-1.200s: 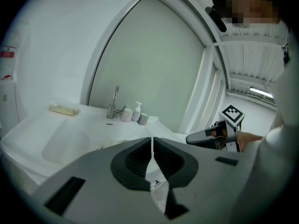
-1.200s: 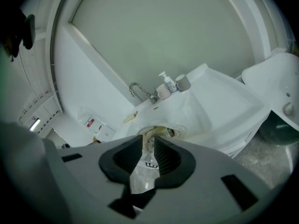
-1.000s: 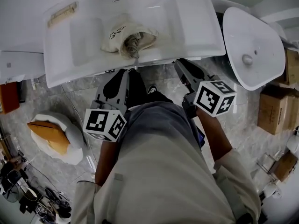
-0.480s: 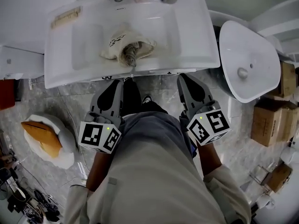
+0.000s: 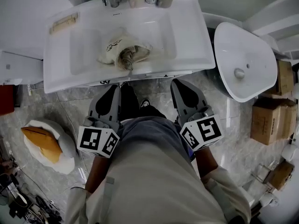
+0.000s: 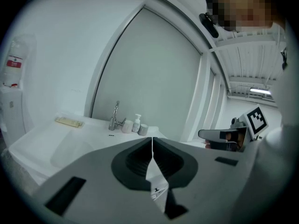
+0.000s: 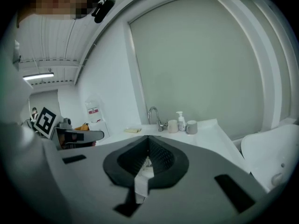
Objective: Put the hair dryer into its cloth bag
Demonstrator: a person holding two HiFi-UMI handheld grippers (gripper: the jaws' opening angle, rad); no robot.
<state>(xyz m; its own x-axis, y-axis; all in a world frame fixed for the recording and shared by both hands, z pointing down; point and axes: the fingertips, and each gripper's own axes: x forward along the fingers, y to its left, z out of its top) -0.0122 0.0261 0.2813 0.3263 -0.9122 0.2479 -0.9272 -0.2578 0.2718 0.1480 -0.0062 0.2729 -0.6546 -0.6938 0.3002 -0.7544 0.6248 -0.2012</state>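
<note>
- Left claw (image 5: 116, 88): centre-left of the head view, just below the sink (image 5: 187, 41) and clear of it; its jaws have just been closing and now meet, nothing between them.
- Right claw (image 5: 179, 84): centre-right, jaws together, likewise empty.
- Judgement: both stand off because nothing is left to grip — the packing looks done.
- Cloth bag (image 5: 112, 48): lies in the sink basin, upper centre, mouth toward the near rim.
- Contents: hair dryer (image 5: 127, 57) inside — a grey part shows at the mouth.
</note>
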